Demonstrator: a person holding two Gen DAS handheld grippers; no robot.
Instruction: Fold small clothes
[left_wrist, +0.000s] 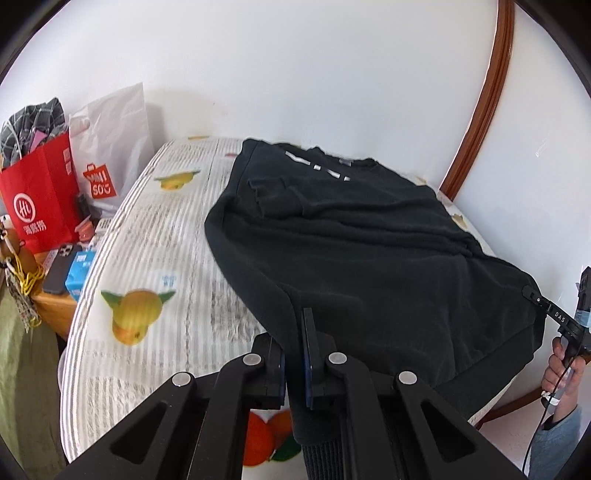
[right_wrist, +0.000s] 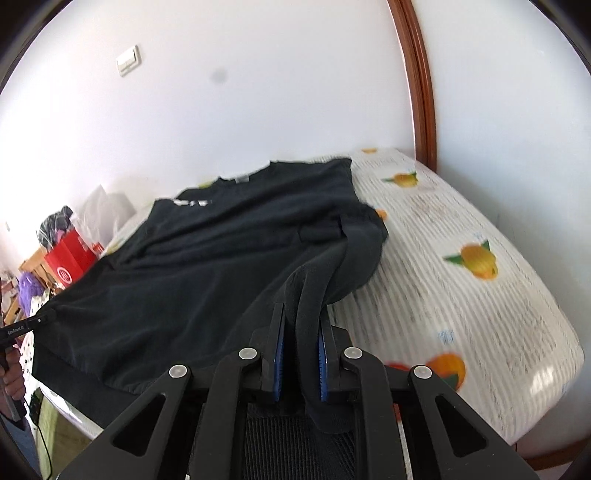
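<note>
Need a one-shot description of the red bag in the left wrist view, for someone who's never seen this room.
Start at the table with the fruit-print cloth; the black sweatshirt lies on it. Past the table's left edge, against the white wall, stands the red bag, stuffed with plaid fabric. Unlike the white bag beside it, it is solid red with a round white logo.

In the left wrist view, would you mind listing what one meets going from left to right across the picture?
Red paper bag → white Miniso bag → fruit-print tablecloth → black sweatshirt → right gripper, pinching the sweatshirt's edge → the hand holding it.
</note>
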